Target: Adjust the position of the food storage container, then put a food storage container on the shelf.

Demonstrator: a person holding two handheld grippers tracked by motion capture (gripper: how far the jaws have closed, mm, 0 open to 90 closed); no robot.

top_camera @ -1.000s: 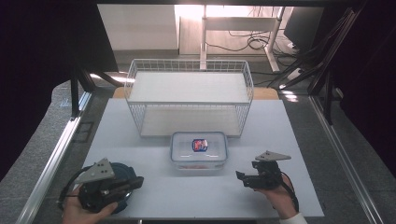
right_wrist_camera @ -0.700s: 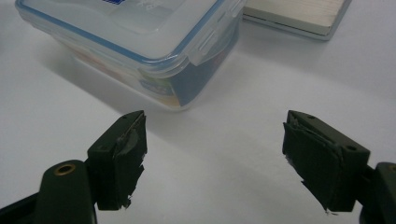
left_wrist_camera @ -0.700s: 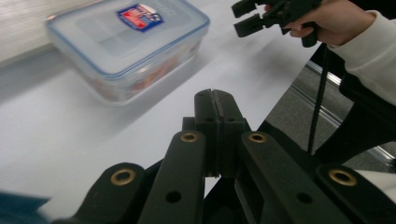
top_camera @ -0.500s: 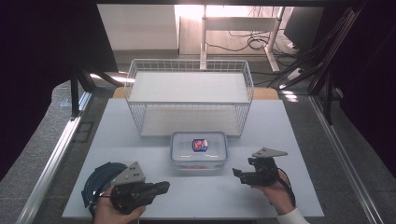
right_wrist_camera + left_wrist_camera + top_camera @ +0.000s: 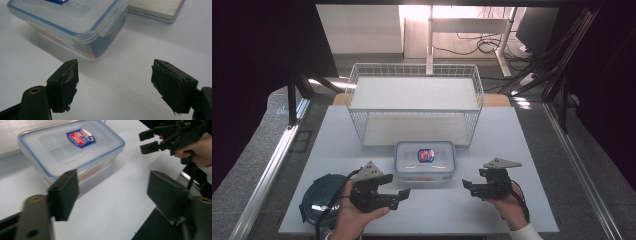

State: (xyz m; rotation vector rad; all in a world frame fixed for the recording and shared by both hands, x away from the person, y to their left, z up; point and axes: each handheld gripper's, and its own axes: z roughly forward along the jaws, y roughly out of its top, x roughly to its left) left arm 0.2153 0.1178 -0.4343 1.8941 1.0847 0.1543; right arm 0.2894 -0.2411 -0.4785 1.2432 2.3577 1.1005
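Observation:
A clear rectangular container (image 5: 424, 159) with a blue-rimmed lid and a red and blue label sits mid-table, just in front of the wire basket. My left gripper (image 5: 399, 185) hovers at its front left corner and points right. Its jaws have just been opening and hold nothing. In the left gripper view the left gripper (image 5: 115, 192) stands wide, with the container (image 5: 72, 147) ahead to the left. My right gripper (image 5: 468, 187) faces left at the container's front right and is open and empty. In the right gripper view, the right gripper (image 5: 117, 85) looks at a corner of the container (image 5: 72, 22).
A white wire basket (image 5: 414, 80) stands at the back of the white table (image 5: 512, 145). A round dark-blue container (image 5: 319, 200) lies at the front left, beside my left hand. A metal rail (image 5: 267, 175) runs along the table's left side.
My left gripper has moved right, off the round blue container and towards the rectangular one, and its jaws have opened. The right gripper has stayed still.

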